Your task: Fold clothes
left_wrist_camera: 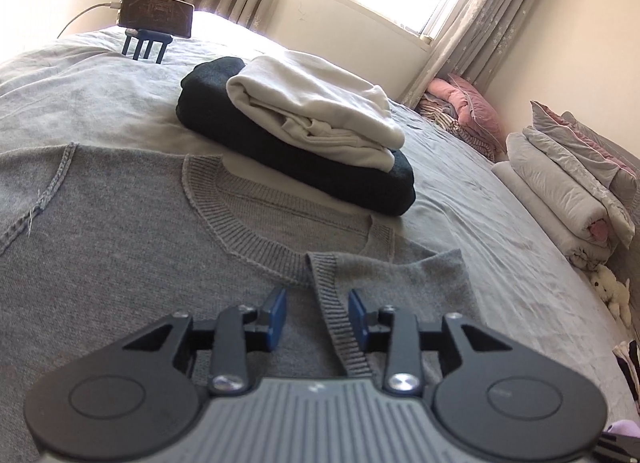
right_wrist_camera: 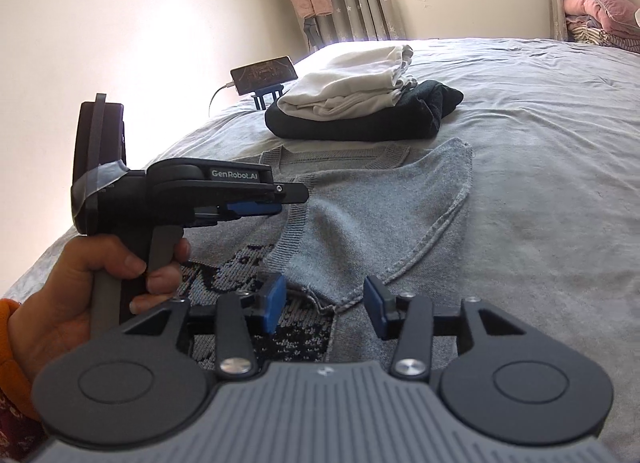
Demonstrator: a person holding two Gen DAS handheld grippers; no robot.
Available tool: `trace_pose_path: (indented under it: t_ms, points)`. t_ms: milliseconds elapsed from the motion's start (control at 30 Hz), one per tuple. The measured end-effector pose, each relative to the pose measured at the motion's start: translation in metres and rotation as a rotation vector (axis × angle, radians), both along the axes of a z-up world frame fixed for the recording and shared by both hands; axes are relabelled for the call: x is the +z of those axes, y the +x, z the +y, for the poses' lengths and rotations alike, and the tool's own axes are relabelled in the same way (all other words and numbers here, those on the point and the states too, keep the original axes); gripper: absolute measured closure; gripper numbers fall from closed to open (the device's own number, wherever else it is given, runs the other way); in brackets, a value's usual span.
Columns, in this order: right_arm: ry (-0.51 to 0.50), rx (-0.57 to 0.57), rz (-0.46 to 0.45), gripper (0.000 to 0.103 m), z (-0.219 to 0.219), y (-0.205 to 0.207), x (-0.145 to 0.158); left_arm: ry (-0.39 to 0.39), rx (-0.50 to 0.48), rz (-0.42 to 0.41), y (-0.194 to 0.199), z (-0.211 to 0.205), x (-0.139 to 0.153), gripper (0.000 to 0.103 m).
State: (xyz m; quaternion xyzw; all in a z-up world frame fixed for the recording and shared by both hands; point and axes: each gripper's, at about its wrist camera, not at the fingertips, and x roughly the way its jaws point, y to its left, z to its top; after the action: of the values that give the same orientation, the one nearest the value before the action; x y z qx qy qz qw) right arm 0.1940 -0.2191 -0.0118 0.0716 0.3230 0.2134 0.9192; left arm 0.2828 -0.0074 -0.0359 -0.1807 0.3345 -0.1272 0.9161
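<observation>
- The grey sweater (right_wrist_camera: 384, 215) is lying flat on the bed (right_wrist_camera: 540, 135), collar end pointing toward the folded stack, with one sleeve folded in over the body
- Just beyond the sweater's collar, a folded white garment (left_wrist_camera: 320, 111) is sitting on top of a folded dark garment (left_wrist_camera: 304, 167), so that pile is looking done
- The left gripper (left_wrist_camera: 317, 317) is hovering right over the sweater near the collar, its blue pads standing apart with a ribbed strip of the knit running between them; the pads aren't pressing on it as far as the left wrist view shows
- The right gripper (right_wrist_camera: 325, 307) is hanging over the sweater's near edge where the dark patterned knit is showing, pads spread and nothing pinched
- From the right wrist view, the person's left hand (right_wrist_camera: 80, 287) is wrapping around the other gripper's handle, left of the sweater, an orange cuff at the wrist
- A phone on a stand (left_wrist_camera: 154, 15) is sitting past the sweater, behind the folded pile, cable plugged in
- Off to the sweater's right in the left wrist view, rolled bedding (left_wrist_camera: 568, 191) is stacked by the wall, with a small white plush toy (left_wrist_camera: 614, 293) lying near it
</observation>
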Motion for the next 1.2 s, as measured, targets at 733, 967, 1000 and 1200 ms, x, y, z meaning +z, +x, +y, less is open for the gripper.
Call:
trace_pose_path:
  t_ms: [733,967,1000,1200]
  points:
    - [-0.115,0.077,0.078,0.069,0.012,-0.097,0.008,-0.153,-0.241,0.147,-0.100,-0.038,-0.001,0.067]
    - [-0.167,0.020,0.084,0.078,0.001,-0.100,-0.001,-0.175,-0.265,0.170,-0.106,-0.046,-0.006,0.075]
    - [-0.169,0.015,0.085,0.078,-0.001,-0.100,-0.002,-0.178,-0.269,0.175,-0.105,-0.048,-0.006,0.076]
    - [-0.221,0.006,0.084,0.078,-0.004,-0.101,-0.009,-0.210,-0.261,0.203,-0.098,-0.055,-0.015,0.081]
